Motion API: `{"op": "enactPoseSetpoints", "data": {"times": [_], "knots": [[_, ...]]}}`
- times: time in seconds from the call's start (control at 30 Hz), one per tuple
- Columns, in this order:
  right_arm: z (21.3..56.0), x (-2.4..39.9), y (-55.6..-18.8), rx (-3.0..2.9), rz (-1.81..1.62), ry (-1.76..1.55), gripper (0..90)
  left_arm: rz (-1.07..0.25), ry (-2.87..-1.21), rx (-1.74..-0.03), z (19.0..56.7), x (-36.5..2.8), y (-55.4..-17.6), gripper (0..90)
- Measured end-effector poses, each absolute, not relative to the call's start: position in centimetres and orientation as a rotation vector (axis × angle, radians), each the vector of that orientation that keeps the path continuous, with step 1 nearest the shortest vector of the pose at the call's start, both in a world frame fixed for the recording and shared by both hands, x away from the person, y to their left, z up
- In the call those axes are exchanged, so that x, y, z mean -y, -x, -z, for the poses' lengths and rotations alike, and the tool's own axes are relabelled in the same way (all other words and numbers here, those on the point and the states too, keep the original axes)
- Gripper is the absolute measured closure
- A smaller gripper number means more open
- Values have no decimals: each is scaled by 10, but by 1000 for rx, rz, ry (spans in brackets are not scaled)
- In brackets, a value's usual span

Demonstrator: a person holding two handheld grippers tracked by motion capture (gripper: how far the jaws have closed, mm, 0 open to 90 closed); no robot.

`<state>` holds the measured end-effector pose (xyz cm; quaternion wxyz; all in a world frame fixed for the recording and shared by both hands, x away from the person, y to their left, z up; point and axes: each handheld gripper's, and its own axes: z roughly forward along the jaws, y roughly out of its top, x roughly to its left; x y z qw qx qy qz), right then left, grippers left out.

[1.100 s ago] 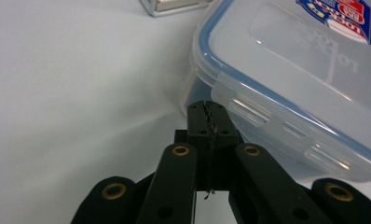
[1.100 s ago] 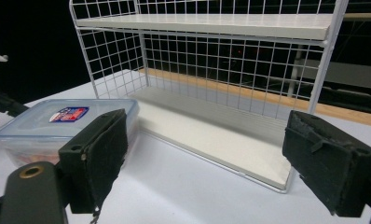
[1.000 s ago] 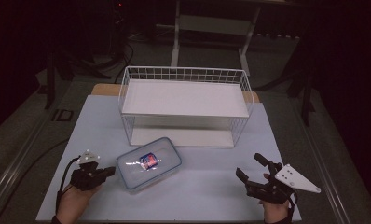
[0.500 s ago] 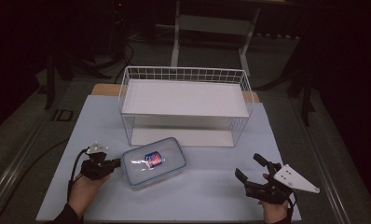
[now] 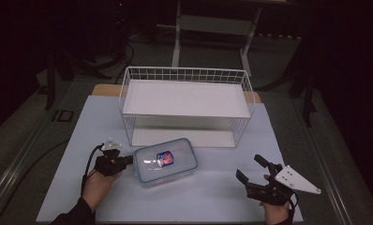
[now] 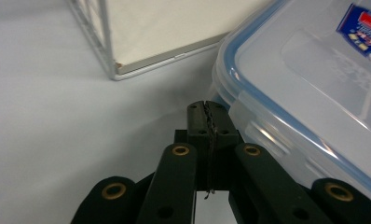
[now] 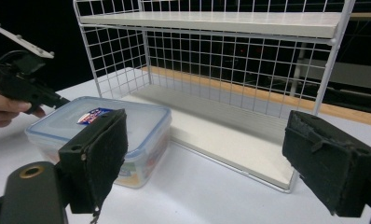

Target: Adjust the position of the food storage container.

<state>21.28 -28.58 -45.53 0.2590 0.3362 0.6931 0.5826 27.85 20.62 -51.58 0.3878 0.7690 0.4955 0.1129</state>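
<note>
Black grippers (image 5: 128, 161), brass-coloured screws, dark sleeve (image 5: 74, 214)

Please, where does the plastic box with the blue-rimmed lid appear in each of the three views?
High view: plastic box at lower centre, in front of the white wire rack.
Left gripper view: at upper right, beside the shut jaws.
Right gripper view: at left.
Shared landmark: the wire rack, beside the box in every view.

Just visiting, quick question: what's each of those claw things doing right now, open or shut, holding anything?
Left gripper: shut, empty, tips by the lidded container.
Right gripper: open, holding nothing.
</note>
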Motion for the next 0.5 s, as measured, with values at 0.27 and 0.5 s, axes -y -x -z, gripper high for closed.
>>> {"op": "enactPoseSetpoints", "data": {"times": [0.27, 0.5], "knots": [[456, 284, -214, -1890, -1579, -910, 139, -245, -1976, -1231, 510, -208, -246, 896], [456, 283, -213, -1890, -1582, -906, 139, -209, -1982, -1221, 513, -195, -255, 896]]}}
